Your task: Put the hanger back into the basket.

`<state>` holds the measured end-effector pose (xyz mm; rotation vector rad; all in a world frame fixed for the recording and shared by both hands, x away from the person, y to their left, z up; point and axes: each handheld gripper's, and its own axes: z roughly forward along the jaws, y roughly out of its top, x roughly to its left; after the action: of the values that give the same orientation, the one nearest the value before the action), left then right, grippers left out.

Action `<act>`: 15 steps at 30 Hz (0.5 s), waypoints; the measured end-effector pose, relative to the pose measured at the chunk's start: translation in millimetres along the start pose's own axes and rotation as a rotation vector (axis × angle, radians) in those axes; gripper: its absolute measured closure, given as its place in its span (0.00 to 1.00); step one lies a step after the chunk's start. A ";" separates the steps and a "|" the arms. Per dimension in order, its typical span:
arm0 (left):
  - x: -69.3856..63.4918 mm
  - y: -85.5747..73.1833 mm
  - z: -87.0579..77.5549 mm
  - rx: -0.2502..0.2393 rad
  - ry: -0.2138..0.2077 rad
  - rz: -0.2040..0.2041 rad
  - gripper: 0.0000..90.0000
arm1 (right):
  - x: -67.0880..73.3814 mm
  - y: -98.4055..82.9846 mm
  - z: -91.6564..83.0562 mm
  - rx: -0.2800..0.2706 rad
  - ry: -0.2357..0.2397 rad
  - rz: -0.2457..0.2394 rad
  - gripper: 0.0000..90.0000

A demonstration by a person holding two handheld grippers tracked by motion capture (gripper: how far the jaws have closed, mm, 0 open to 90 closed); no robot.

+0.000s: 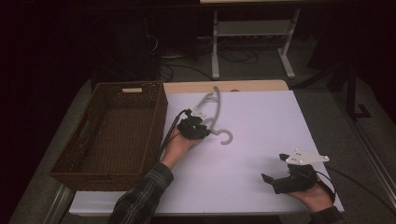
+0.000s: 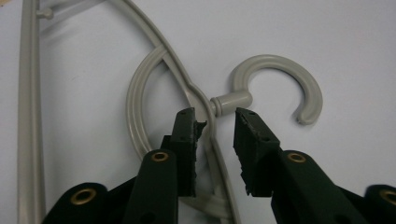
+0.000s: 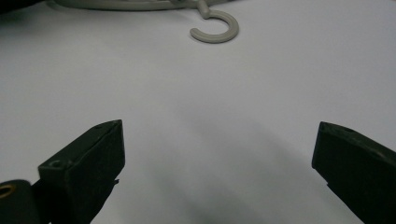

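The hanger lies flat on the white table, just right of the basket. The left gripper straddles its neck below the hook with jaws narrowed but not yet pressing. It is best to close squarely on the neck so the hanger does not tilt; the right gripper rests wide open, well apart.

The left gripper is held far out over the middle of the table, on a forearm stretched from the near edge in a plaid sleeve. Its jaws are drawn narrow — a small gap is left between the pads. The right gripper is kept near the near right corner, low, its jaws spread wide — nothing is gripped.
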<state>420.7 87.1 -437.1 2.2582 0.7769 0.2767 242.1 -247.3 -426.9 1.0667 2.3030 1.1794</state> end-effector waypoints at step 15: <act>2.1 -4.0 10.4 0.052 0.007 -0.017 0.83 | -1.2 -0.4 -1.9 -0.007 -0.007 0.001 0.02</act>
<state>424.8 84.7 -447.4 2.2995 0.8149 0.2588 241.6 -249.4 -426.1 1.0685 2.2920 1.1812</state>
